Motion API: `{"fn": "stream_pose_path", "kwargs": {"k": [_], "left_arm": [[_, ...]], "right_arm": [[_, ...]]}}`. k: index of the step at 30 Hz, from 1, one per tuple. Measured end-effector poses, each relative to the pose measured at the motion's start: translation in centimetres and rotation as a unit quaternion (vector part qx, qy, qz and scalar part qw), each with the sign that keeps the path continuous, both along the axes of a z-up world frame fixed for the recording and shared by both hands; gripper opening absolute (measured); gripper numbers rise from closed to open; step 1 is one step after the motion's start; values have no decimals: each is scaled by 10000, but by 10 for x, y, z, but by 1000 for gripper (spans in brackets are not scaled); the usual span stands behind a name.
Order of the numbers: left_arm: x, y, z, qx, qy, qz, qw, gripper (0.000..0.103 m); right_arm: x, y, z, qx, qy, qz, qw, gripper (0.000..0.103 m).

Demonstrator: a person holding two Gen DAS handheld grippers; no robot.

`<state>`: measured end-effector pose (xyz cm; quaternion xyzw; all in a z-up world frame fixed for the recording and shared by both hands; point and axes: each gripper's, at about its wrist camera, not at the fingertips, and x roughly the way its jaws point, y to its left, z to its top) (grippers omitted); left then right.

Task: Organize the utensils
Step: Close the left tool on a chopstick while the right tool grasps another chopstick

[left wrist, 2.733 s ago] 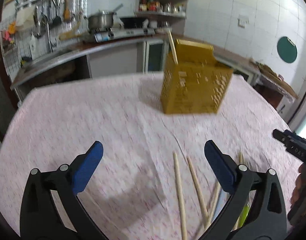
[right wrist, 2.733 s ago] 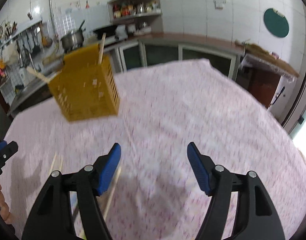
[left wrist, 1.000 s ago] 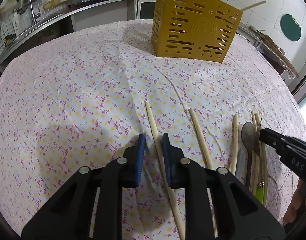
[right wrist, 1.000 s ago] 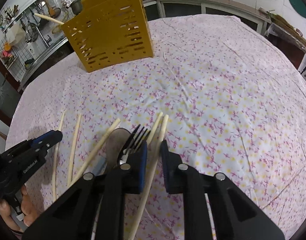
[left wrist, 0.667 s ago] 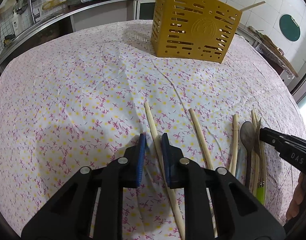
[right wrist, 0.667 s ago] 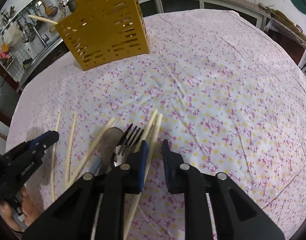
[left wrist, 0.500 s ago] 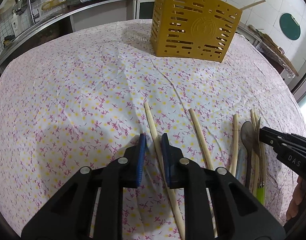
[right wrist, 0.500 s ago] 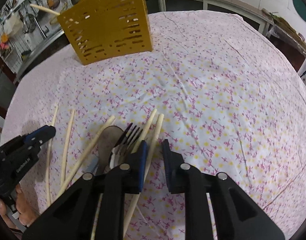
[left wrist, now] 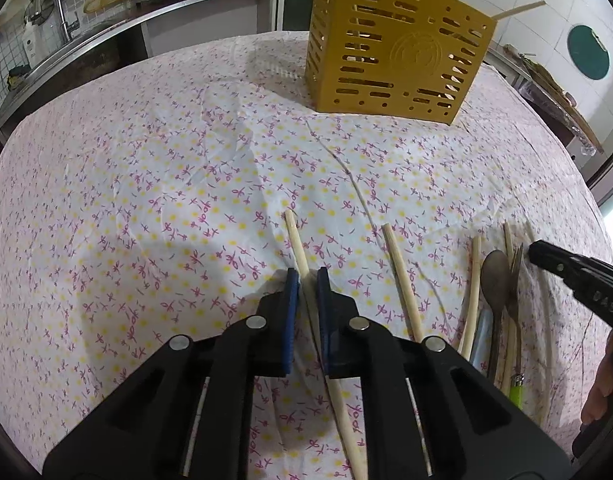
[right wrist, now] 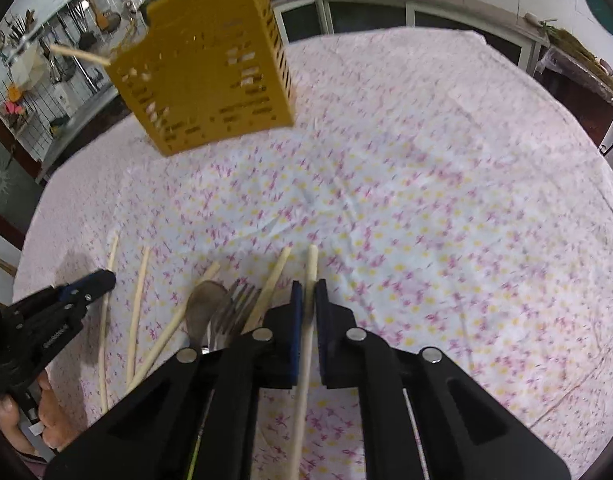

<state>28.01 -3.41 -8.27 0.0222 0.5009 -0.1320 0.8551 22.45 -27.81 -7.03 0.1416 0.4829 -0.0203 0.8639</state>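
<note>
A yellow slotted utensil basket [left wrist: 390,52] [right wrist: 210,80] stands at the far side of the table with chopsticks poking out of it. Several pale wooden chopsticks, a spoon [left wrist: 494,276] [right wrist: 204,300] and a fork [left wrist: 516,256] [right wrist: 234,304] lie on the flowered cloth near me. My left gripper [left wrist: 306,280] is closing on the leftmost chopstick [left wrist: 296,236], its blue pads on either side of it. My right gripper [right wrist: 306,296] is closing on the rightmost chopstick [right wrist: 311,260], which its pads pinch. Each gripper shows in the other's view: the right gripper [left wrist: 536,251], the left gripper [right wrist: 104,280].
The flowered tablecloth [left wrist: 166,200] covers the round table. Between the two held sticks lie more chopsticks [left wrist: 402,276]. A kitchen counter with a sink [left wrist: 62,36] and a stove runs behind the table. A person's fingers [right wrist: 34,420] hold the left gripper.
Both pairs of jaws have narrowed from a small gap onto their chopsticks. The hands have hardly moved, and the right wrist view is now slightly blurred.
</note>
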Motion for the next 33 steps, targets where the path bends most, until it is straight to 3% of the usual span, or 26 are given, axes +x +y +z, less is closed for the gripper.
{"fn": "stream_pose_path", "kwargs": {"k": [5, 7, 14, 17, 23, 28, 33], "left_arm": [[2, 7, 14, -267, -39, 105, 9996, 6], [-1, 8, 23, -299, -177, 123, 9993, 0], [-14, 3, 66, -425, -803, 24, 9959, 0], [-11, -1, 63, -423, -556, -83, 9975, 0], [7, -3, 24, -459, 197, -91, 9987, 0], [16, 1, 3, -396, 390, 32, 9984, 0], [18, 1, 4, -342, 370, 107, 9987, 1]], "right_arm": [[-8, -8, 21, -89, -478, -6, 9988, 7], [-13, -11, 31, -54, -720, 4, 9974, 7], [-15, -15, 47, -45, -1165, -37, 9932, 6], [-16, -16, 43, 5, -1087, -12, 9941, 6], [-19, -19, 26, 77, -907, -27, 9958, 6], [-17, -21, 19, 108, -829, -40, 9965, 6], [-15, -22, 17, 117, -809, -52, 9966, 6]]}}
